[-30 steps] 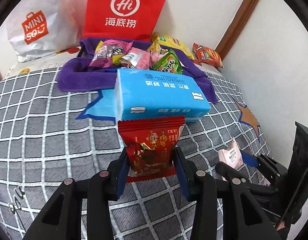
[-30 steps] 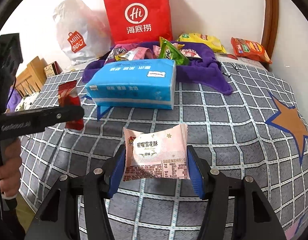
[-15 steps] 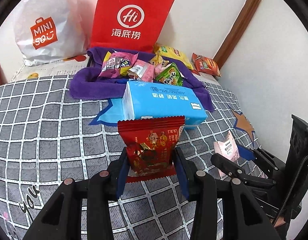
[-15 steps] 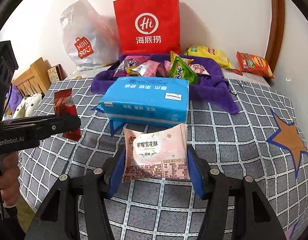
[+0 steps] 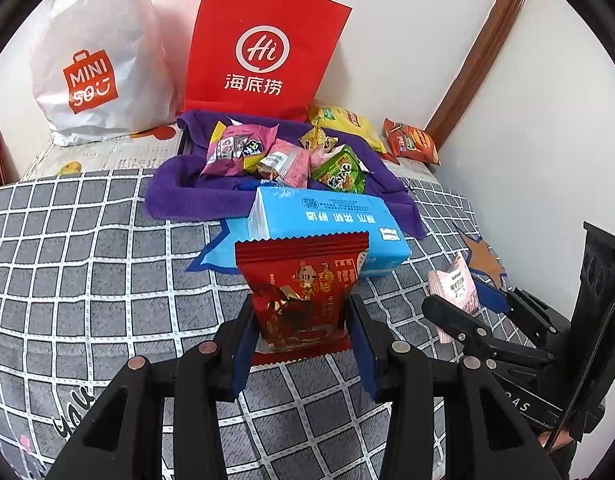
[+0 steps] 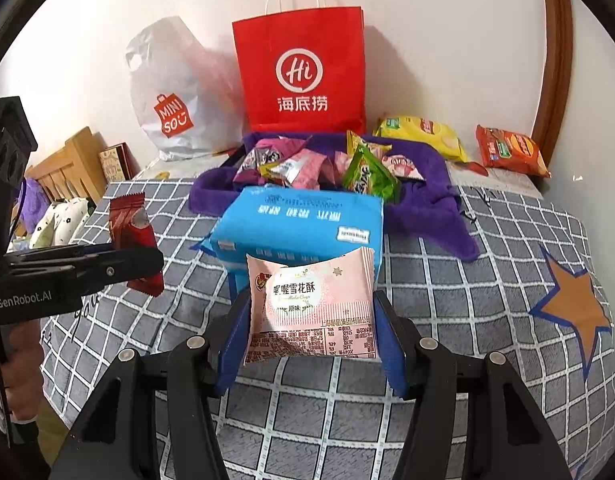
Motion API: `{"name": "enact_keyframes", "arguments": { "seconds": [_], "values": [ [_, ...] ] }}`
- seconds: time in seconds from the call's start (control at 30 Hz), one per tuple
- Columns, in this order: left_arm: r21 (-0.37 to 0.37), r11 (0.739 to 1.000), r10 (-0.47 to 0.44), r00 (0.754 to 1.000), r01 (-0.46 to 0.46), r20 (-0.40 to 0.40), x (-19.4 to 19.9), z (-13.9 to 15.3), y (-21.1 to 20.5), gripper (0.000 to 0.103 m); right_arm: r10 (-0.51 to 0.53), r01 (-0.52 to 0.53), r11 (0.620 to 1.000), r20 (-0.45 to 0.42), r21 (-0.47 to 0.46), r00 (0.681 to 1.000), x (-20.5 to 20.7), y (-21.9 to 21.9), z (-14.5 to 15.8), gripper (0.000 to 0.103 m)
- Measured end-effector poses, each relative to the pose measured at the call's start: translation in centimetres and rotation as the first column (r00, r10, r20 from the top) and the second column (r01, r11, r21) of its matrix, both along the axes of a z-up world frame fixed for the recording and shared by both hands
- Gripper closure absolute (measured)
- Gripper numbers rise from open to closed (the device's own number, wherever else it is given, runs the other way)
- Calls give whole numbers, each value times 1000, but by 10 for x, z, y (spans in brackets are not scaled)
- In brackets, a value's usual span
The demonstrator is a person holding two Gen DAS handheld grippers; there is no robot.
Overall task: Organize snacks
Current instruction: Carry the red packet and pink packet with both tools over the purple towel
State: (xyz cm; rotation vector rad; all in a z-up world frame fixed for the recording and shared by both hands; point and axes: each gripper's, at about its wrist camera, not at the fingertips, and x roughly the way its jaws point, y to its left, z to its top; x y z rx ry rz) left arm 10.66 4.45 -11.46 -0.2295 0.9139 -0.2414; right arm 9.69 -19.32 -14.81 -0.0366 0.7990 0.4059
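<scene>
Because each packet is pinched by its 2 side edges, it stands upright with its face to the camera and clear of the checked bedspread [image 5: 87,280]; the left gripper [image 5: 301,330] is closed partway on the red snack packet [image 5: 303,280], the right gripper [image 6: 311,334] a little wider on the pink snack packet [image 6: 311,300]; beyond the blue tissue pack [image 6: 303,224], the purple cloth [image 6: 435,200] already cradles a pile of snacks [image 5: 283,156], probably where both are headed.
</scene>
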Motion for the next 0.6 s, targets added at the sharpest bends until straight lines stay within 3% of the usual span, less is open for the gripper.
{"name": "enact_keyframes", "arguments": {
  "seconds": [0.6],
  "values": [
    [16,1000,-3,999,2,36,41,21,3,62,-57,57,998,35,20,998,51,-1,25,45]
  ]
}}
